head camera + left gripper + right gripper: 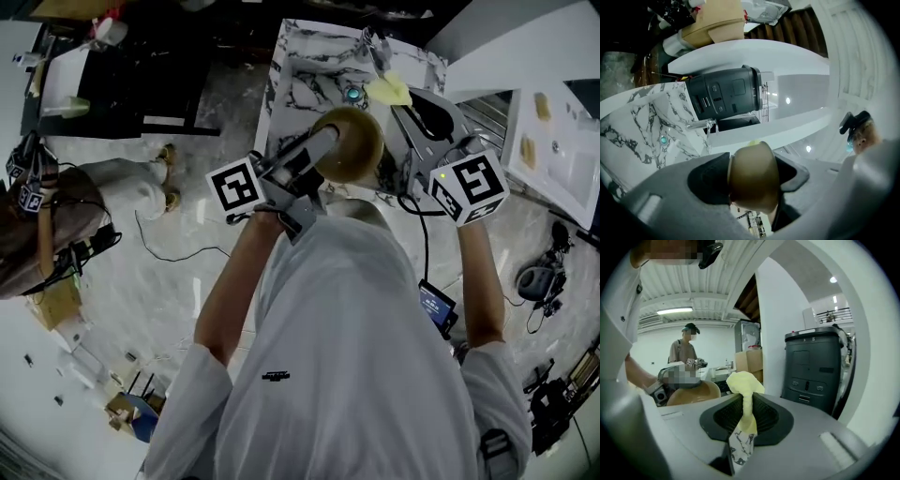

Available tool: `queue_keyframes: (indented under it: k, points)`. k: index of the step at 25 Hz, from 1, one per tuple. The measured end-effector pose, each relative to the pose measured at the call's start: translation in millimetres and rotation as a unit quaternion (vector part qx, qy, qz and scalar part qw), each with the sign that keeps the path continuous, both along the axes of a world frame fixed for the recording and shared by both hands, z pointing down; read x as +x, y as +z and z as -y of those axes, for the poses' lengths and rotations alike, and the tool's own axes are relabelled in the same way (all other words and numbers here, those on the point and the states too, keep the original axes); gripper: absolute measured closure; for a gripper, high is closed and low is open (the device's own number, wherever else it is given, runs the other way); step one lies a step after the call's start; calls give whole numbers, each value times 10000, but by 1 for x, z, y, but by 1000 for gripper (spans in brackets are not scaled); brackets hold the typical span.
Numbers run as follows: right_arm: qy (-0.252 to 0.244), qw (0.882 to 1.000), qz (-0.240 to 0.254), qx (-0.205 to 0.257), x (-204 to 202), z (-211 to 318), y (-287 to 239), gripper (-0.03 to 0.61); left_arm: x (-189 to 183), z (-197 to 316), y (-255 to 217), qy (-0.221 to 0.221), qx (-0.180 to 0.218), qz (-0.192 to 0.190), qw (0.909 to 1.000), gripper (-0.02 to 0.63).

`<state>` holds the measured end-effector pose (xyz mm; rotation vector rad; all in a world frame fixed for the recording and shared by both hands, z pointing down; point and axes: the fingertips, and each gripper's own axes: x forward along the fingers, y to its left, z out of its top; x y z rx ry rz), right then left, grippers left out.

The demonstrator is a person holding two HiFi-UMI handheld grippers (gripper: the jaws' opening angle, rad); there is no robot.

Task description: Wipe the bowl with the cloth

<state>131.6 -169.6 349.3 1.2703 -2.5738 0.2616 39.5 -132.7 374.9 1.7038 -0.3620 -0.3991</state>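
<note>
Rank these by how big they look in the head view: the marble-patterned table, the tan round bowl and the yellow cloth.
1. marble-patterned table
2. tan round bowl: held up, likely nearer the camera, so it may look enlarged
3. yellow cloth: bunched, clearly smallest

Marble-patterned table (309, 70): white top, dark veining. Near its middle sits one small round teal item (353, 94) — kind not discernible. Beyond the table's far edge stands a dark grey bin-like unit (724, 93), upright, with a panelled front. Behind that are stacked cardboard boxes (712, 26).

On the floor to the table's left in the head view is a person (66, 211) in a brown top and pale trousers. A thin black cable (178, 251) trails between that person and the table. Further back on that side stands a black desk (141, 70).

To the table's right is a white counter (562, 150); on the floor near it lies a dark headset (539, 279) with cords.
</note>
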Motion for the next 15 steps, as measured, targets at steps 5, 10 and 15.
queue_keyframes:
  k: [5, 10, 15]
  points:
    - [1031, 9935, 432, 205, 21, -12, -13, 512, -13, 7, -6, -685, 290, 300, 9968, 348]
    - [1622, 9849, 510, 327, 35, -34, -15, 512, -25, 6, -15, -1269, 893, 934, 9835, 348]
    - [1928, 9791, 548, 353, 41, -52, -15, 512, -30, 3, -28, -1567, 1496, 1456, 9653, 348]
